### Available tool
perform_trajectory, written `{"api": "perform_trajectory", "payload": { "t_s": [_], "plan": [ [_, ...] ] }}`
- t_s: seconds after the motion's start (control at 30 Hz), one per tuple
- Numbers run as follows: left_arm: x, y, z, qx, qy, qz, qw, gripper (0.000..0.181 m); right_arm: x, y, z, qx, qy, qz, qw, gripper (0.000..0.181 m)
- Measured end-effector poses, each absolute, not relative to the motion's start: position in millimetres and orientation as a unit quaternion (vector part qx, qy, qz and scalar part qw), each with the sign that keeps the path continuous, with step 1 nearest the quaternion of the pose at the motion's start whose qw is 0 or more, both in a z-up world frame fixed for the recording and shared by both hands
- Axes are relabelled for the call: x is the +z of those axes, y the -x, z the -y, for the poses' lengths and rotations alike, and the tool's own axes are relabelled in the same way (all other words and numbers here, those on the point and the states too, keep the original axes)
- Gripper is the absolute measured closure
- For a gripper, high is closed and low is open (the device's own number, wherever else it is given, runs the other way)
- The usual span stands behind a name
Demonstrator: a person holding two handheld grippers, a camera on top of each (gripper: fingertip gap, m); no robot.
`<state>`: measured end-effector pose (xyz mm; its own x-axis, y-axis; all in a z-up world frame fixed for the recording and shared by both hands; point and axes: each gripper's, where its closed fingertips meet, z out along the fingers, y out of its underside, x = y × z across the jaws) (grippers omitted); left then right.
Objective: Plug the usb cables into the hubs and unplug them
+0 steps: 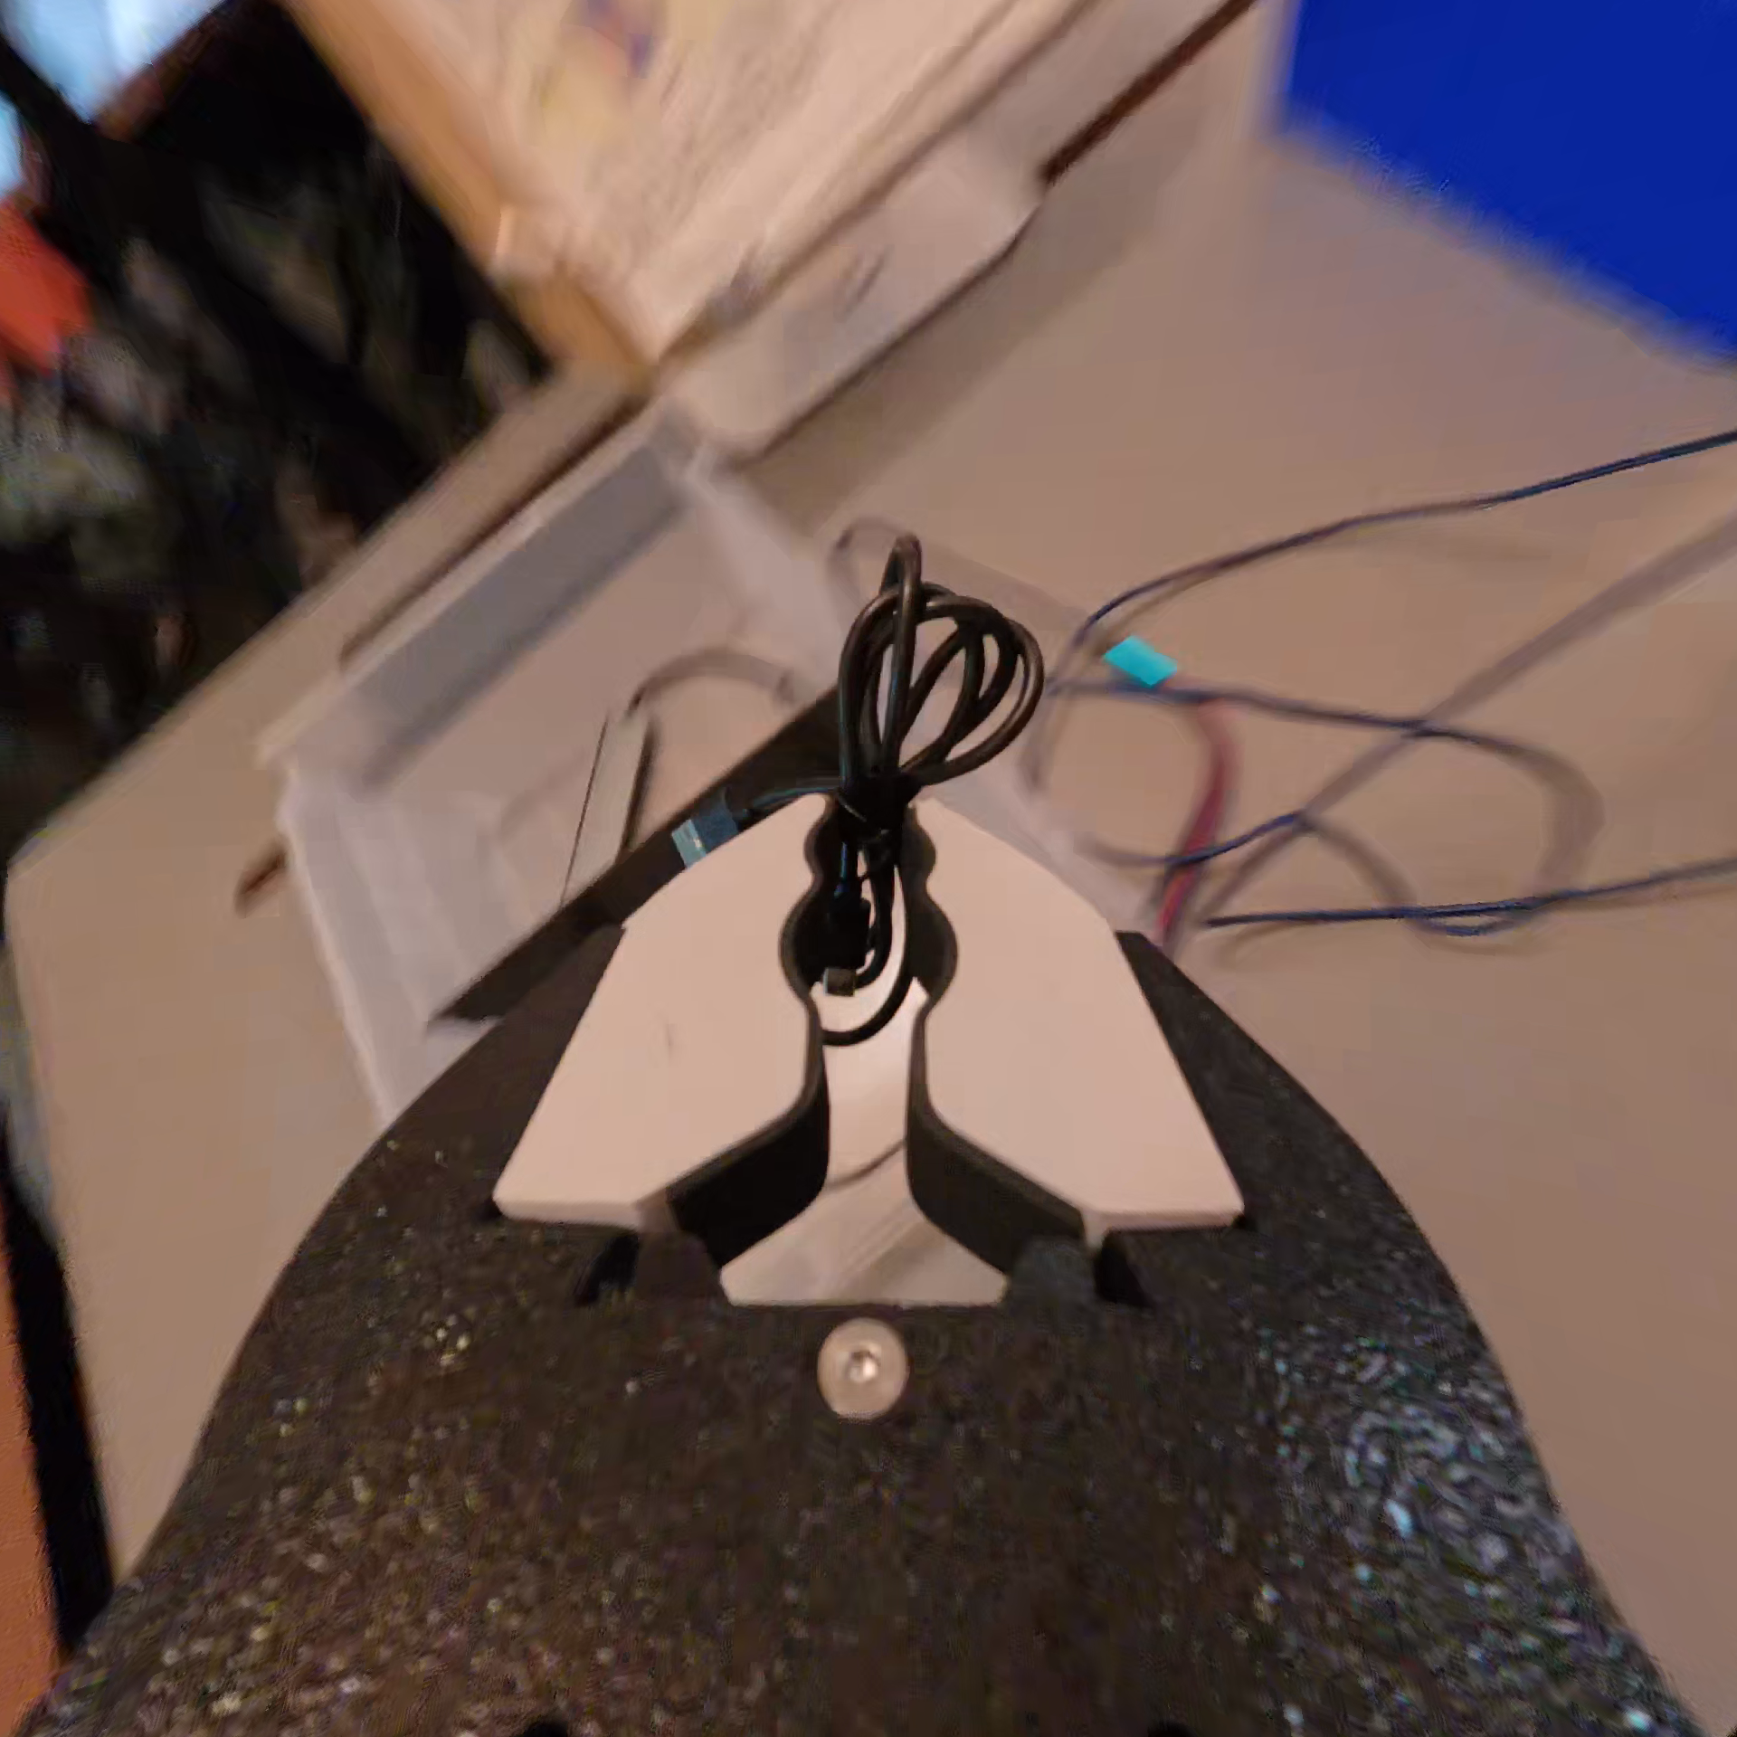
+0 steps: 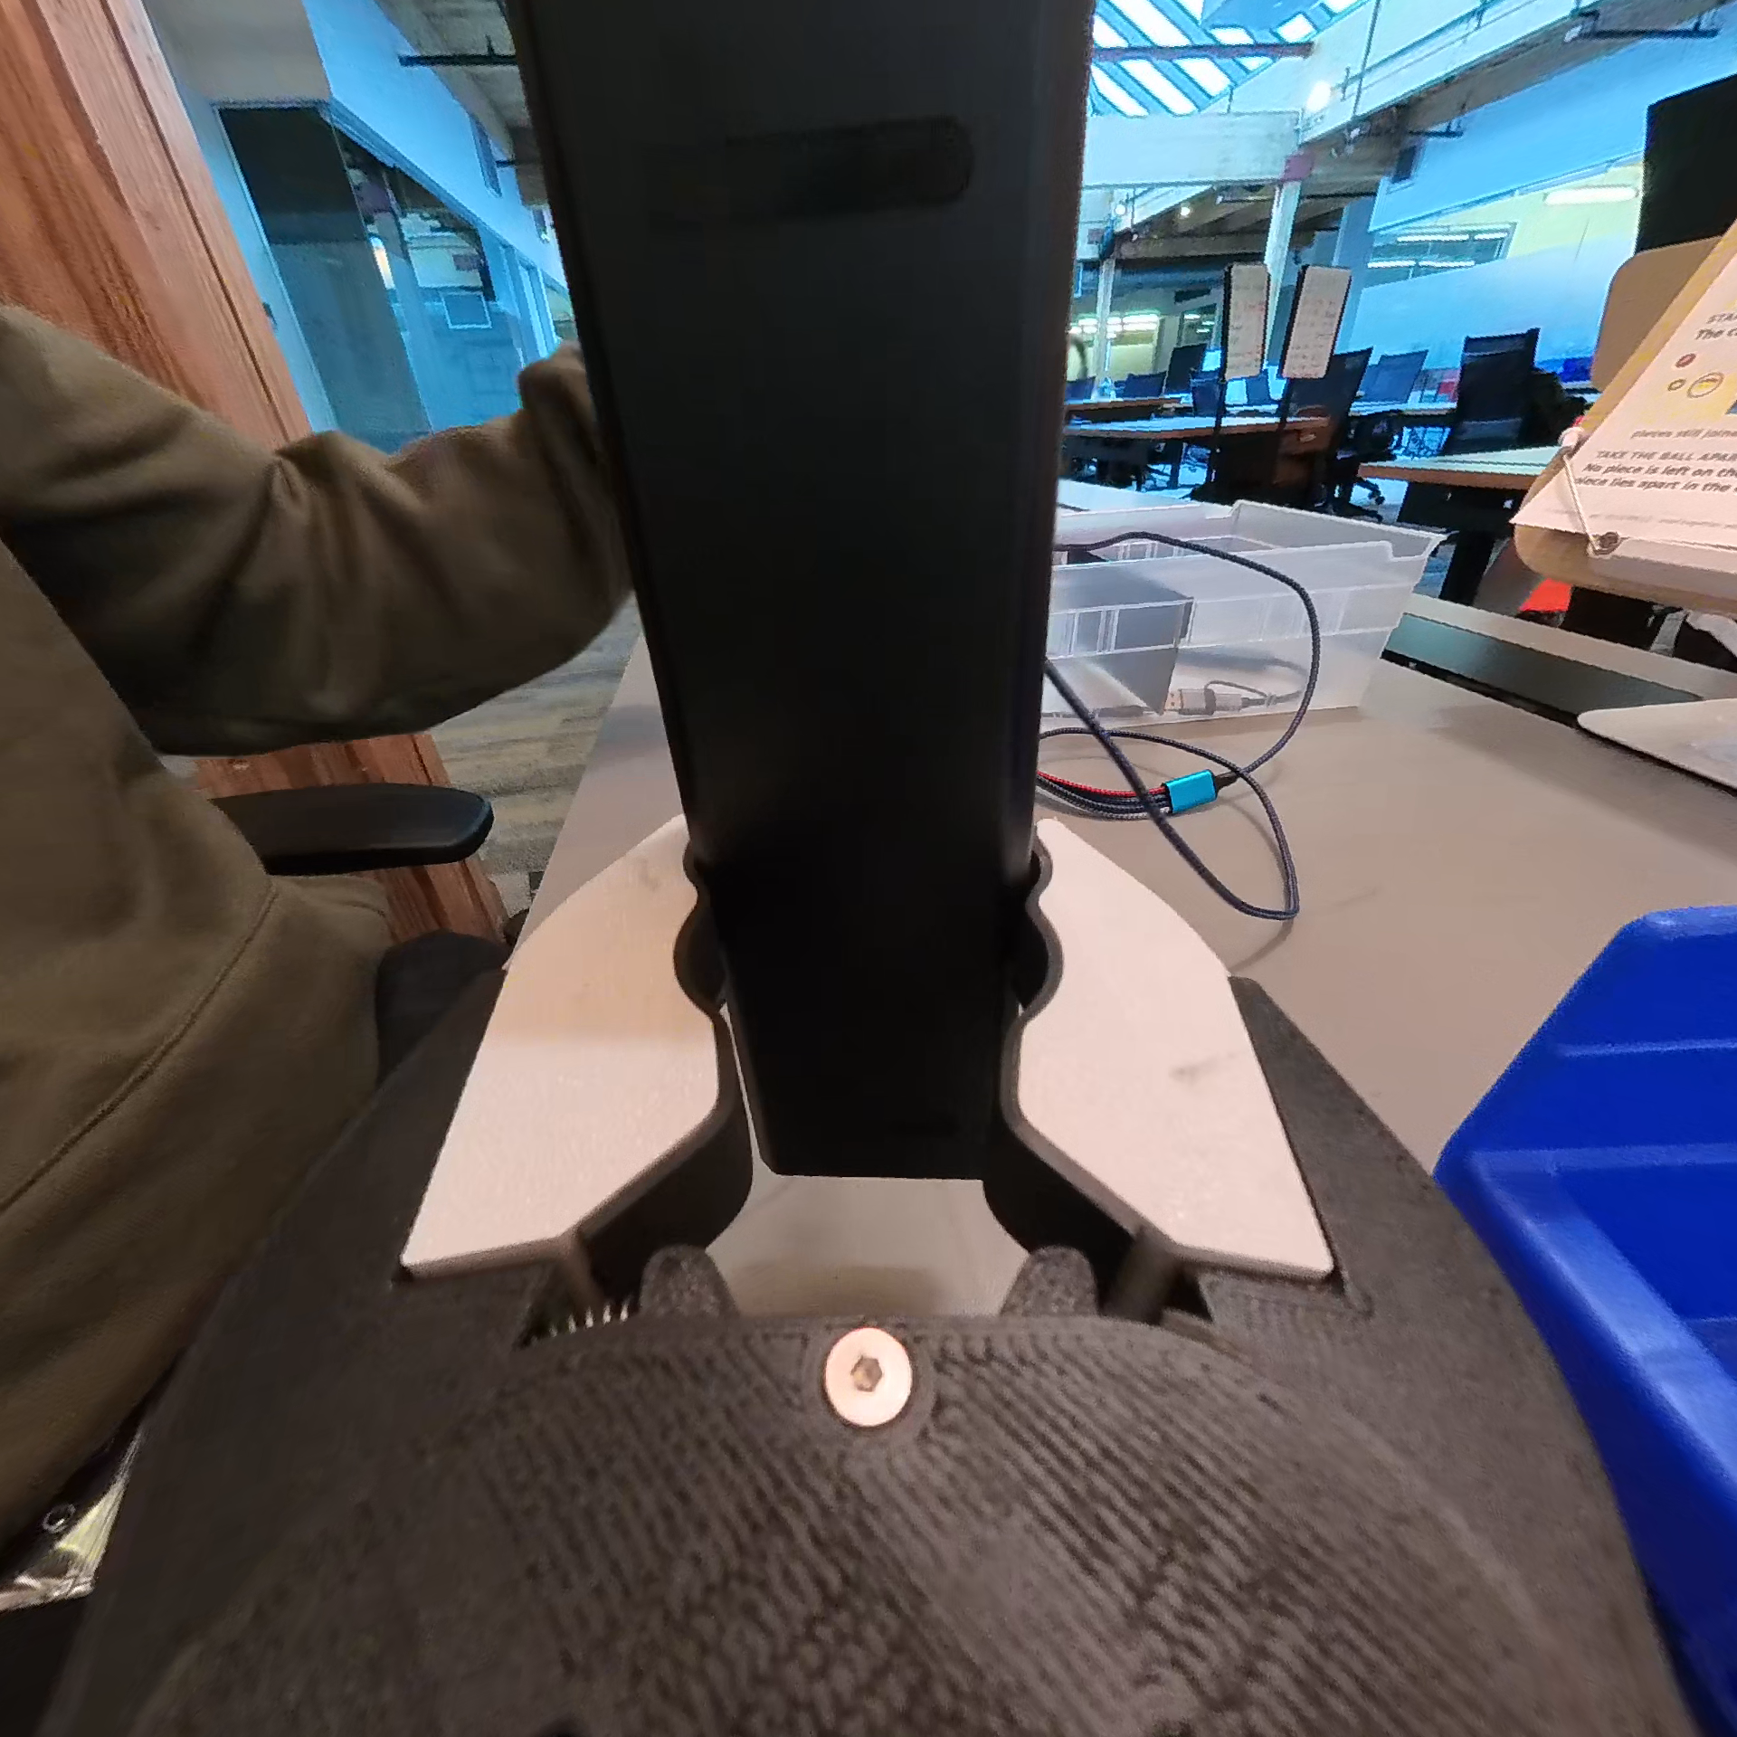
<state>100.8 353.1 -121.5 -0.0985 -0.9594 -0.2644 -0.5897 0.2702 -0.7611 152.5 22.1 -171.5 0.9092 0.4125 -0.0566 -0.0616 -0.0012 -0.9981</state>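
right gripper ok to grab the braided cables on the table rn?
Probably not yet. The right gripper is shut on a long black hub, so it has no free grasp. The braided cables lie in the open on the grey table, beside the clear bin, otherwise unblocked.

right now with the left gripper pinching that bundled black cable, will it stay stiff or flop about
Likely floppy: the black cable is thin, and its loops splay loosely above the left gripper. Probably light, since a fingertip pinch holds it. Its plug dangles sideways and may swing.

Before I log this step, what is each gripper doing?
Left gripper: shut on the coiled black cable.
Right gripper: shut on the long black hub.
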Motion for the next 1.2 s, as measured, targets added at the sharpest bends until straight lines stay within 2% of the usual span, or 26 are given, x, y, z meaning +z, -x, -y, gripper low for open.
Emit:
{"api": "perform_trajectory", "payload": {
  "t_s": [0.1,0.23,0.33,0.4,0.63,0.77,0.9,0.97,1.1,1.2],
  "plan": [
    [-97,-79,-263,-0.349,0.372,-0.752,0.417,0.170,-172,-152,-22,0.170,0.687,0.129,0.694,0.121],
    [-154,-47,-174,-0.294,0.188,-0.834,0.427,0.170,-170,-153,-21,0.171,0.682,0.128,0.699,0.121],
    [-216,-28,-141,-0.249,0.140,-0.888,0.360,0.170,-170,-153,-20,0.175,0.681,0.127,0.699,0.121],
    [-236,-22,-133,-0.237,0.128,-0.901,0.340,0.170,-170,-152,-20,0.174,0.682,0.130,0.699,0.121],
    [-258,-21,-118,-0.219,0.119,-0.913,0.324,0.170,-170,-151,-20,0.181,0.682,0.133,0.696,0.121],
    [-244,-26,-99,-0.318,0.179,-0.876,0.316,0.170,-169,-152,-20,0.189,0.680,0.131,0.697,0.121],
    [-220,-34,-83,-0.552,0.431,-0.706,0.101,0.170,-168,-153,-19,0.193,0.676,0.129,0.699,0.121],
    [-224,-47,-105,-0.574,0.548,-0.605,0.058,0.170,-168,-153,-18,0.196,0.675,0.130,0.700,0.121],
    [-230,-49,-137,-0.592,0.652,-0.474,-0.006,0.170,-168,-152,-18,0.197,0.675,0.132,0.699,0.121],
    [-235,-45,-156,-0.584,0.693,-0.422,-0.005,0.169,-168,-151,-18,0.198,0.675,0.134,0.698,0.121]
  ]
}}
